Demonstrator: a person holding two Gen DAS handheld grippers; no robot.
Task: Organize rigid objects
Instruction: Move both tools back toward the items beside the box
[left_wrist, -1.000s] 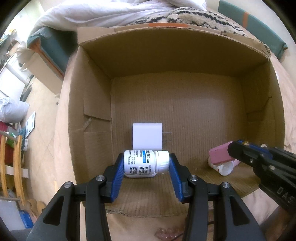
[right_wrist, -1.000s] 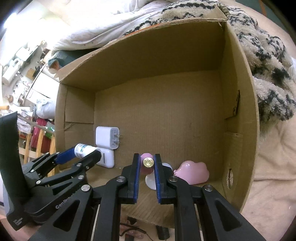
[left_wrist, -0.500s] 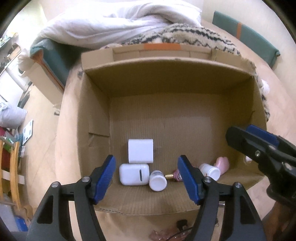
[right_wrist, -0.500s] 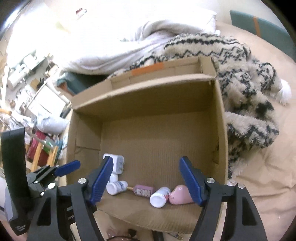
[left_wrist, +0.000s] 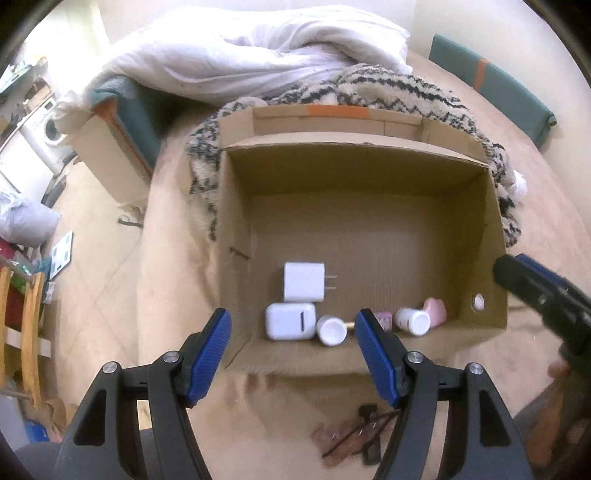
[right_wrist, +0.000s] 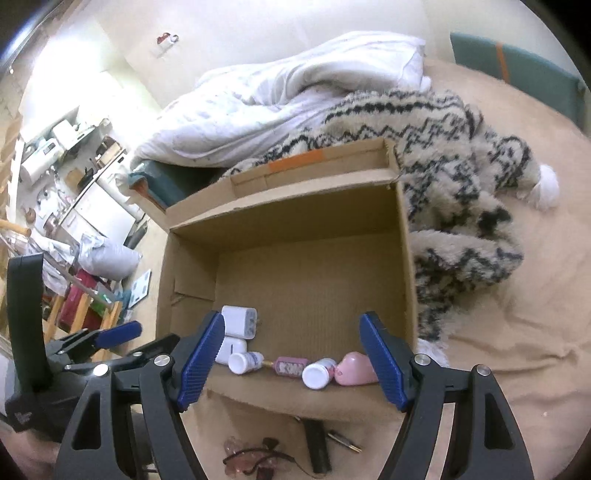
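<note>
An open cardboard box (left_wrist: 495, 295) lies on the beige bed. Along its near inner wall sit a white charger plug (left_wrist: 303, 282), a white earbud case (left_wrist: 290, 321), a white pill bottle (left_wrist: 331, 329), a small pink bottle with a gold cap (right_wrist: 290, 367), a second white bottle (left_wrist: 412, 321) and a pink heart-shaped piece (left_wrist: 435, 312). My left gripper (left_wrist: 291, 314) hangs open above the box's near edge, holding nothing. My right gripper (right_wrist: 291, 317) is open too, above the same row, with nothing between its blue pads. Each gripper shows at the side of the other's view.
A fluffy black-patterned blanket (right_wrist: 461, 184) and a white duvet (left_wrist: 240, 48) lie behind and to the right of the box. In front of the box's near wall, small items lie on the bed: pinkish glasses (right_wrist: 251, 458) and a dark stick (right_wrist: 317, 439). The room floor drops off at left.
Both grippers opened: the left let go of the white pill bottle, the right of the pink bottle. Both then rose and drew back from the box, whose objects now lie loose.
</note>
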